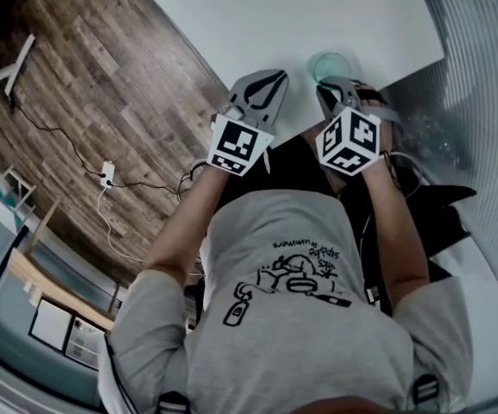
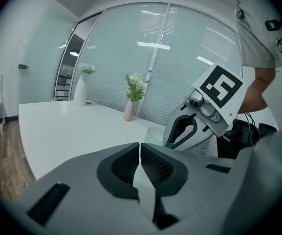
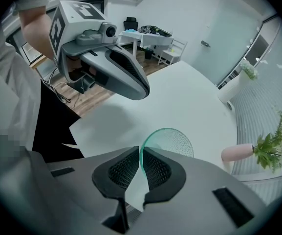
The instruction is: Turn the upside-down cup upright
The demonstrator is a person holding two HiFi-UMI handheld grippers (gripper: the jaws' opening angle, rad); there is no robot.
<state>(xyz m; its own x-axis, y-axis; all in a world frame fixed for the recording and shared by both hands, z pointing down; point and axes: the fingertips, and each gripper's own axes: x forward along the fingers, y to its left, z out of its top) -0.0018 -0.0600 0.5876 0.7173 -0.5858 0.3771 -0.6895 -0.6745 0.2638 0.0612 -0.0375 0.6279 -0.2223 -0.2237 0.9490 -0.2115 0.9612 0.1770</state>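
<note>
The right gripper (image 3: 140, 152) is pinching the thin rim wall of the green glass cup (image 3: 172, 141), which is sitting near the tabletop's (image 3: 180, 94) near edge, so the grasp seems to be the step in hand. The cup is showing nothing inside, and its mouth appears to be facing up, so the next move is probably calling for a gentle release. The left gripper (image 2: 140, 148) is hovering alongside, jaws pressed together on nothing.
</note>
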